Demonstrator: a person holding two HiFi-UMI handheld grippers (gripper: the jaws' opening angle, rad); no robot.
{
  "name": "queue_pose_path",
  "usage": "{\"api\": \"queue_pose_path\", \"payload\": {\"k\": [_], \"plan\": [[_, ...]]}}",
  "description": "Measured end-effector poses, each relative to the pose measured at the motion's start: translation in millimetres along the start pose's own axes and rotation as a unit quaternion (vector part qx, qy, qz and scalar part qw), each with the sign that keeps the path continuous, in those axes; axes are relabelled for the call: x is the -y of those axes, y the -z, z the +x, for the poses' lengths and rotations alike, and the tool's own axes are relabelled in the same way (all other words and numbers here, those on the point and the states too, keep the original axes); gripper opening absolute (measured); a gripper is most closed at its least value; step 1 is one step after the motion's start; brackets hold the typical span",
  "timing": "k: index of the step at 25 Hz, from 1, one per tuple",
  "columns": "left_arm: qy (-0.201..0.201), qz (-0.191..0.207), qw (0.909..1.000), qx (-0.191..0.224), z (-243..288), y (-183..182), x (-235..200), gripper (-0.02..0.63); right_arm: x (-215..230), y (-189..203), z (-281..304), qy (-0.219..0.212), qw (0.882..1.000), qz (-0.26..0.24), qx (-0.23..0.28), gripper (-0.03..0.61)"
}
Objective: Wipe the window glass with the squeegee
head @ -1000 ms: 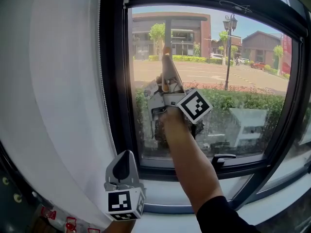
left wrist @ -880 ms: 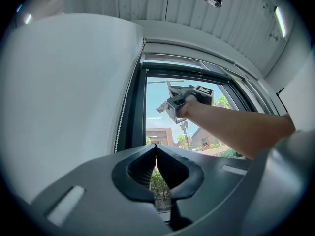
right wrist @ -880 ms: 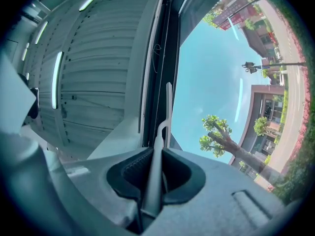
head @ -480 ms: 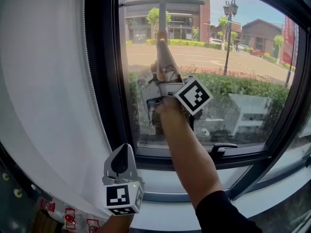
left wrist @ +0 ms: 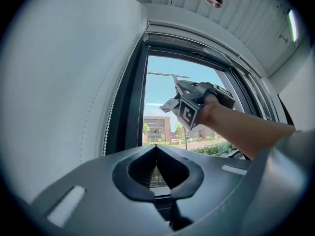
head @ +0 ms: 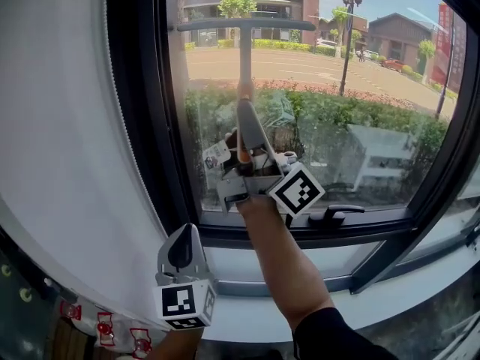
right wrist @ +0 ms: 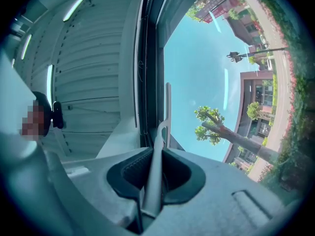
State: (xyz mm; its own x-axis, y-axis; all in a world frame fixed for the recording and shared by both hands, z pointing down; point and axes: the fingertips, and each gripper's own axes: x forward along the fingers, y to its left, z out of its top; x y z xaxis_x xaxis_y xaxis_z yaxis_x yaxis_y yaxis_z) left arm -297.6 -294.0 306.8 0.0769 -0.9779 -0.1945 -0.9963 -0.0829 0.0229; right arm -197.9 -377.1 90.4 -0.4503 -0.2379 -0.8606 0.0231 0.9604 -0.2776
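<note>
Standing off to the side here; the squeegee (head: 245, 73) is up on the window glass (head: 375, 88), long axis pretty much vertical, handle running straight up from the right tongs (right wrist: 155, 156); its blade (head: 240, 24) sits crosswise at the top, level, high on the left part of the pane, with the left end just beside the dark window frame (head: 154, 126). Right tongs are clamped onto the lower part of the handle, the jaws pinching it from both sides, and the arm reaches up from below. Left tongs (left wrist: 156, 151) hang low near the sill (head: 247, 276), pointing upward, jaws pressed together with nothing between them, well apart from the squeegee.

Around it: a white blind (head: 60, 126) covers the wall left of the frame; a window handle (head: 334, 216) sticks out on the bottom rail, just right of the right tongs; through the glass you get a hedge (head: 375, 118), a lamp post (head: 346, 36) and some buildings. Nothing lies between blade and glass that I can see.
</note>
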Motion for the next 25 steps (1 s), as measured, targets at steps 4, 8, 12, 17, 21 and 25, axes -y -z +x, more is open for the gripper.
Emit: {"api": "queue_pose_path", "payload": {"k": [4, 8, 12, 17, 21, 25], "plan": [[0.000, -0.009, 0.9999, -0.009, -4.7, 15.9, 3.2, 0.002, 7.4, 21.3, -41.3, 0.026, 1.000, 0.012, -0.006, 0.041], [-0.003, -0.018, 0.9996, -0.022, -11.8, 35.0, 3.1, 0.002, 13.1, 38.0, -85.1, 0.055, 0.998, 0.024, -0.013, 0.041], [-0.009, -0.023, 0.9988, -0.043, -21.6, 55.7, -0.5, 0.002, 17.6, 52.3, -126.4, 0.082, 0.996, 0.032, -0.024, 0.041], [-0.009, -0.030, 0.9973, -0.066, -28.2, 86.6, 1.5, 0.002, 19.7, 52.6, -146.9, 0.097, 0.994, 0.032, -0.031, 0.041], [-0.008, -0.035, 0.9966, -0.074, -31.9, 89.9, 5.0, 0.002, 18.2, 52.5, -148.1, 0.100, 0.994, 0.036, -0.034, 0.041], [-0.005, -0.033, 0.9968, -0.072, -31.0, 91.4, 6.1, 0.002, 13.9, 45.3, -147.1, 0.096, 0.994, 0.035, -0.030, 0.041]]}}
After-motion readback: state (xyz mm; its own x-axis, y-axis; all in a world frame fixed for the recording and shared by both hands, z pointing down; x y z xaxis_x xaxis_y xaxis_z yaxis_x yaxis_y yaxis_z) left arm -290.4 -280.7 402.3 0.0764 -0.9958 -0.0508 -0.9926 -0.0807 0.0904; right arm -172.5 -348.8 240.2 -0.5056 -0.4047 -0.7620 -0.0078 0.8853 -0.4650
